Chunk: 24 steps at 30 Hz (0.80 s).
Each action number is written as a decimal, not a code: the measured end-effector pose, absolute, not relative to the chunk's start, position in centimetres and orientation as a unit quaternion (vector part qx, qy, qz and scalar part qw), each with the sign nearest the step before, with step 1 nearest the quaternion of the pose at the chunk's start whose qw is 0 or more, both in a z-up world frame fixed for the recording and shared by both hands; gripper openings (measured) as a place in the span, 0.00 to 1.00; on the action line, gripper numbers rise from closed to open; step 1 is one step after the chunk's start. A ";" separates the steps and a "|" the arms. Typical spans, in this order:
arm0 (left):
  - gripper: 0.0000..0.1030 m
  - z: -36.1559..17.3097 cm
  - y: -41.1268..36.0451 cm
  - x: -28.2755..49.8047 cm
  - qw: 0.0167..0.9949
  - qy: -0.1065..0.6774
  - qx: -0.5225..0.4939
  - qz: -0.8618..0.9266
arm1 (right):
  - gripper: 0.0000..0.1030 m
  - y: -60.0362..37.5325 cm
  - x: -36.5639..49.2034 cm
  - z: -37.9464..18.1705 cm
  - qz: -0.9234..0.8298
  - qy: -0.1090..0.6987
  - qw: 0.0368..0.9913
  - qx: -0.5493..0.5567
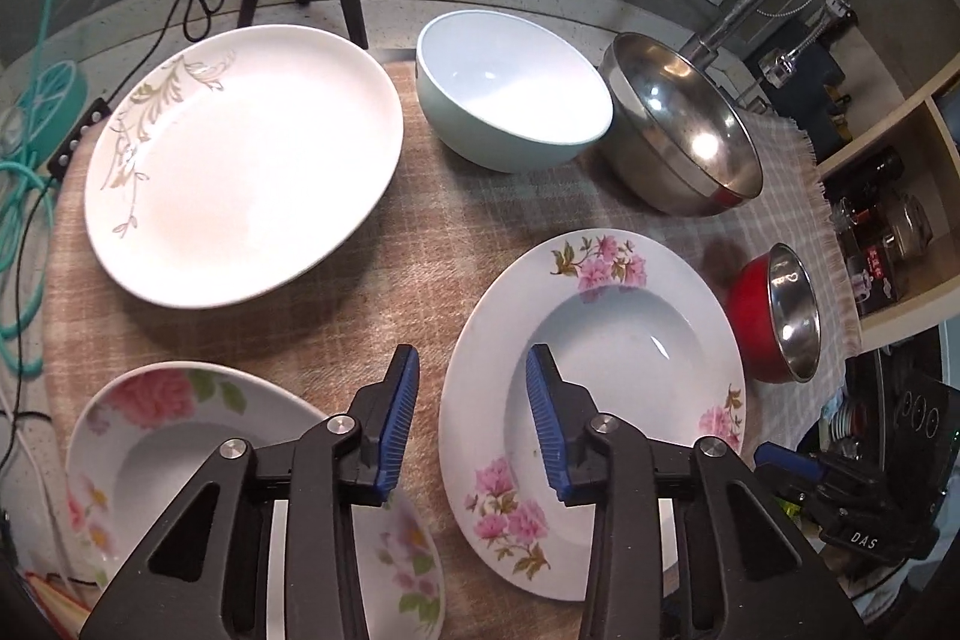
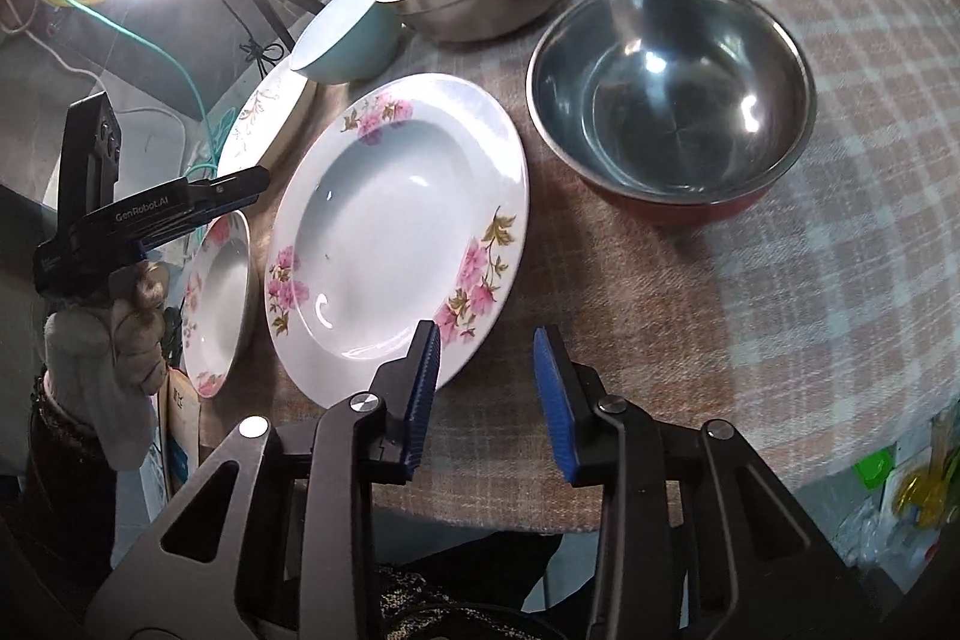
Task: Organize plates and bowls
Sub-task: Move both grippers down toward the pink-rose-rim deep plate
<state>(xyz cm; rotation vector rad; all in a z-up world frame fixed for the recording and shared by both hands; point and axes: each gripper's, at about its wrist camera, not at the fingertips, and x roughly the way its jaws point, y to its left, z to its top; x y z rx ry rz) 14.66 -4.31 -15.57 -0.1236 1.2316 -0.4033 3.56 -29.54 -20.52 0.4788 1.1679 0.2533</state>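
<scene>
A checked cloth (image 1: 372,280) in brown and grey covers the round table, carrying three plates and three bowls: a large white plate (image 1: 240,160) with a gold leaf motif, two deep plates with pink flowers (image 1: 594,400) (image 1: 180,460), a pale blue bowl (image 1: 510,94), a large steel bowl (image 1: 684,124) and a red-sided steel bowl (image 1: 780,310).

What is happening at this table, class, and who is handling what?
A person holds a two-finger gripper in each hand above a checked cloth laid with dishes. Both the left gripper and the right gripper are open and hold nothing. The pink-flowered deep plate lies between them, untouched. A gold-patterned plate, a smaller floral plate, a pale blue bowl, a steel bowl and a red-sided steel bowl sit separately, nothing stacked yet.
</scene>
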 end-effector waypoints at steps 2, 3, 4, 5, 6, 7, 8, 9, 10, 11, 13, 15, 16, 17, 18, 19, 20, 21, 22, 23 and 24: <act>0.33 -15.9 -4.3 14.9 0.792 0.577 -0.060 -0.189 | 0.33 -29.7 3.9 -21.0 0.118 0.548 0.794 0.234; 0.33 -15.9 -4.4 15.0 0.792 0.577 -0.060 -0.190 | 0.33 -29.7 4.0 -21.2 0.120 0.550 0.791 0.241; 0.33 -16.0 -4.4 15.1 0.792 0.577 -0.061 -0.190 | 0.33 -29.9 4.1 -21.3 0.120 0.550 0.790 0.244; 0.33 -16.1 -4.4 15.2 0.791 0.578 -0.063 -0.191 | 0.33 -29.8 4.2 -21.4 0.120 0.550 0.789 0.245; 0.33 -16.2 -4.4 15.3 0.790 0.579 -0.066 -0.192 | 0.32 -29.7 4.4 -21.5 0.119 0.551 0.790 0.243; 0.32 -16.3 -4.4 15.4 0.788 0.580 -0.069 -0.194 | 0.31 -29.8 4.5 -21.6 0.119 0.551 0.790 0.242; 0.31 -16.4 -4.4 15.4 0.787 0.582 -0.072 -0.194 | 0.29 -29.9 4.6 -21.7 0.119 0.552 0.789 0.242; 0.31 -16.5 -4.5 15.5 0.786 0.583 -0.074 -0.195 | 0.26 -29.9 4.8 -21.9 0.121 0.554 0.786 0.246; 0.30 -16.7 -4.6 15.7 0.785 0.583 -0.074 -0.195 | 0.25 -30.2 4.8 -21.9 0.122 0.554 0.784 0.250; 0.29 -16.7 -4.6 15.7 0.784 0.584 -0.075 -0.195 | 0.24 -30.2 4.9 -22.0 0.122 0.555 0.783 0.252; 0.28 -17.0 -4.7 15.9 0.781 0.587 -0.077 -0.197 | 0.22 -30.2 5.2 -22.2 0.123 0.557 0.781 0.254; 0.28 -17.1 -4.6 16.1 0.780 0.590 -0.079 -0.196 | 0.21 -30.2 5.2 -22.2 0.126 0.557 0.780 0.256; 0.28 -17.2 -4.6 16.2 0.778 0.591 -0.081 -0.196 | 0.20 -30.2 5.2 -22.2 0.128 0.557 0.779 0.257; 0.28 -17.3 -4.6 16.2 0.777 0.592 -0.083 -0.197 | 0.19 -30.2 5.3 -22.2 0.130 0.557 0.779 0.257; 0.27 -17.4 -4.5 16.2 0.775 0.593 -0.085 -0.198 | 0.17 -30.2 5.3 -22.3 0.132 0.556 0.779 0.258; 0.27 -17.5 -4.5 16.3 0.774 0.595 -0.085 -0.199 | 0.16 -30.0 5.4 -22.3 0.133 0.557 0.779 0.257; 0.26 -17.5 -4.6 16.3 0.774 0.595 -0.083 -0.199 | 0.15 -29.9 5.5 -22.3 0.134 0.557 0.779 0.256; 0.26 -17.5 -4.6 16.3 0.775 0.595 -0.080 -0.199 | 0.15 -29.8 5.6 -22.2 0.133 0.557 0.780 0.253; 0.26 -17.5 -4.7 16.3 0.775 0.595 -0.078 -0.199 | 0.15 -29.8 5.6 -22.3 0.133 0.557 0.780 0.252; 0.26 -17.4 -4.7 16.3 0.775 0.595 -0.076 -0.200 | 0.15 -29.8 5.6 -22.3 0.134 0.558 0.779 0.251; 0.26 -17.4 -4.6 16.3 0.775 0.594 -0.075 -0.200 | 0.15 -29.8 5.6 -22.3 0.134 0.559 0.779 0.250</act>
